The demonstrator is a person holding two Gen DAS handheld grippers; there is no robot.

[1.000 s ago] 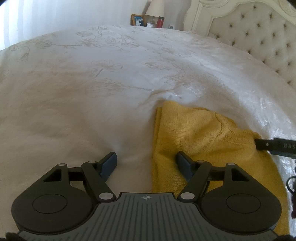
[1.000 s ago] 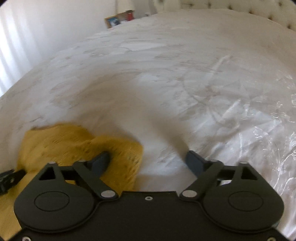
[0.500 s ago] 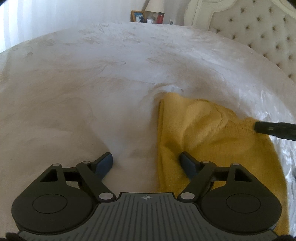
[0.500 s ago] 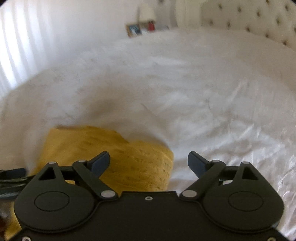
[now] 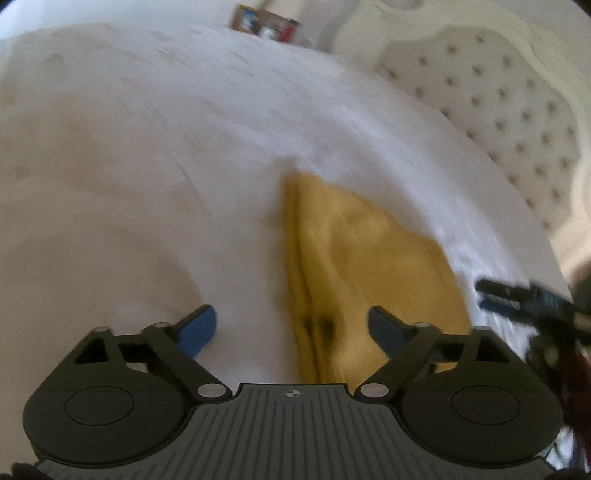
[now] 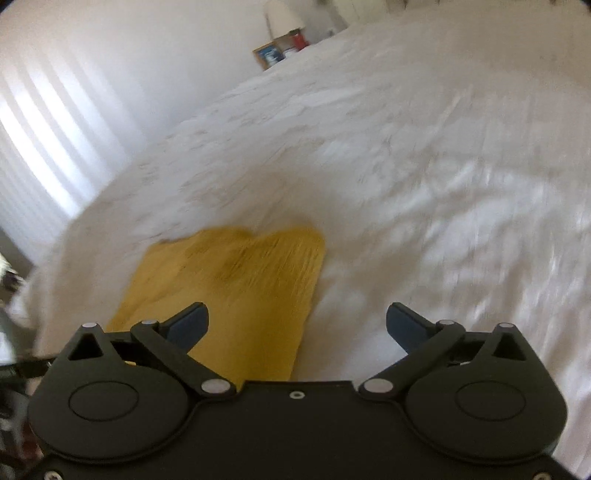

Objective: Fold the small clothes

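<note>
A yellow knit garment [image 5: 369, 266] lies folded flat on the white bedspread [image 5: 147, 184]. In the left wrist view its long left edge runs toward the camera. My left gripper [image 5: 291, 326] hangs just above that near edge, its jaws opening and pressing on nothing. The right gripper [image 5: 517, 295] shows blurred at the garment's right side. In the right wrist view the garment [image 6: 236, 288] sits at the lower left. My right gripper [image 6: 297, 325] hovers over the garment's right edge, its jaws opening with no cloth gripped.
A tufted white headboard [image 5: 517, 129] stands at the right. A picture frame [image 6: 269, 55] and a lamp [image 6: 280, 18] are beyond the bed's far side. Striped curtains [image 6: 44, 129] hang at the left, by the bed's left edge [image 6: 51, 266].
Both grippers have drawn back and slightly up from the yellow garment and their jaws stand wider. The garment now lies further ahead in both views, free of the fingers.
</note>
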